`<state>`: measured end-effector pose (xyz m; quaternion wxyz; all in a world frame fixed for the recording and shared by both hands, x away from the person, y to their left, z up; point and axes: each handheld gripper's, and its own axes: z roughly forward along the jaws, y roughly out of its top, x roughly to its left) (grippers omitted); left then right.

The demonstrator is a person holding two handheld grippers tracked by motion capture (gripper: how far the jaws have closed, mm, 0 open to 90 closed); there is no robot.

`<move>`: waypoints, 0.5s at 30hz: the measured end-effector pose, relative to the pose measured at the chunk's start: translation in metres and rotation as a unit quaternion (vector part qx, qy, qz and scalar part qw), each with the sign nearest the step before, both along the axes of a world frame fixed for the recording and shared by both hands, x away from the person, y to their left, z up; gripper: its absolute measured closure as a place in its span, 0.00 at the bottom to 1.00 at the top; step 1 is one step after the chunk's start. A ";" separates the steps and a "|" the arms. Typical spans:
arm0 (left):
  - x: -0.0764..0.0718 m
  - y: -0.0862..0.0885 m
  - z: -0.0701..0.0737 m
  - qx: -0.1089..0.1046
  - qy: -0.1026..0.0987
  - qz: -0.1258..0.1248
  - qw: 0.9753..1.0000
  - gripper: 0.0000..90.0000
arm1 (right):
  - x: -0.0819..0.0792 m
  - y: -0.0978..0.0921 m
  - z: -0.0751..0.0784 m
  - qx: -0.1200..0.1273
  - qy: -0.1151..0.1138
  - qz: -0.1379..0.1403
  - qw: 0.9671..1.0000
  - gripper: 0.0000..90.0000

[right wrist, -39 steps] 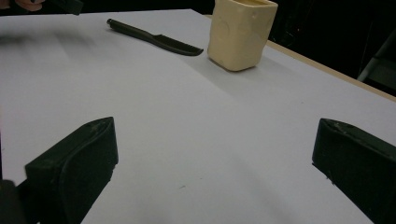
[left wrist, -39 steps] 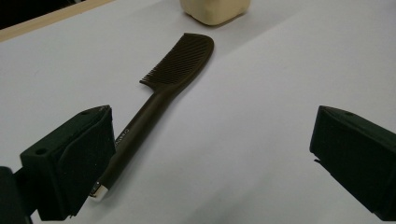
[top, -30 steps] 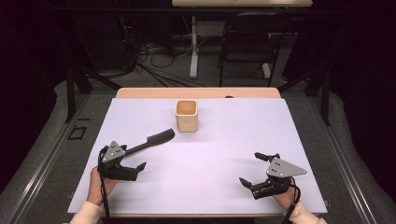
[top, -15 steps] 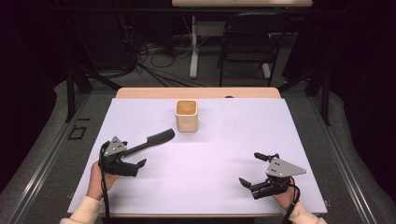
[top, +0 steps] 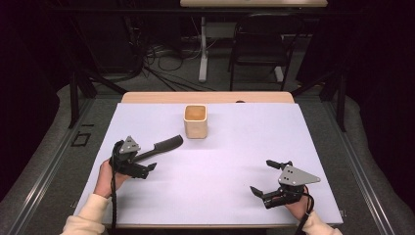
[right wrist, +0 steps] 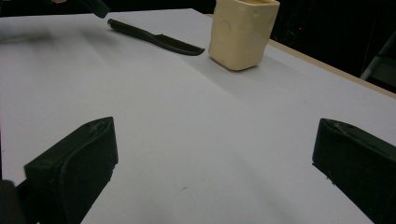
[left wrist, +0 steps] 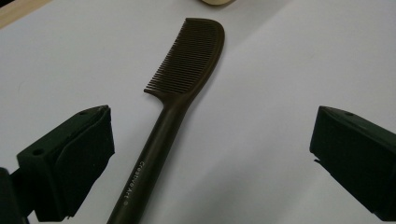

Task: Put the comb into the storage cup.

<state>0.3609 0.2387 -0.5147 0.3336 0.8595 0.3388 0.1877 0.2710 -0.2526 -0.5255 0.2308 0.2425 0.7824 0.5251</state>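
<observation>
In the high view, the left tool [top: 142, 164] is seen a little farther forward along the comb [top: 161, 146] than a second ago, its jaws spread and nothing gripped; a grasp of the handle is judged to be in preparation. The comb lies flat on the white worktop [top: 230, 147], its toothed end near the cup [top: 195, 121]. The right tool [top: 266, 178] rests released at the near right, unmoved.

In the left gripper view, the comb [left wrist: 177, 93] is seen as dark matte plastic, with fine teeth and a slim rounded handle running between the parted jaws.

In the right gripper view, the cup [right wrist: 243, 32] is shown as cream, squarish, faintly dimpled, just beside the comb [right wrist: 154, 36]
</observation>
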 end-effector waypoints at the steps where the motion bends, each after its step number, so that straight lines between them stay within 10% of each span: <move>1: 0.002 -0.001 -0.001 0.006 0.003 -0.001 1.000 0.00 | 0.000 0.000 0.000 0.000 0.000 0.000 1.000 0.00; 15: 0.022 -0.010 0.000 0.085 0.030 -0.020 0.996 0.00 | 0.001 0.002 -0.001 -0.003 0.003 0.004 1.000 0.00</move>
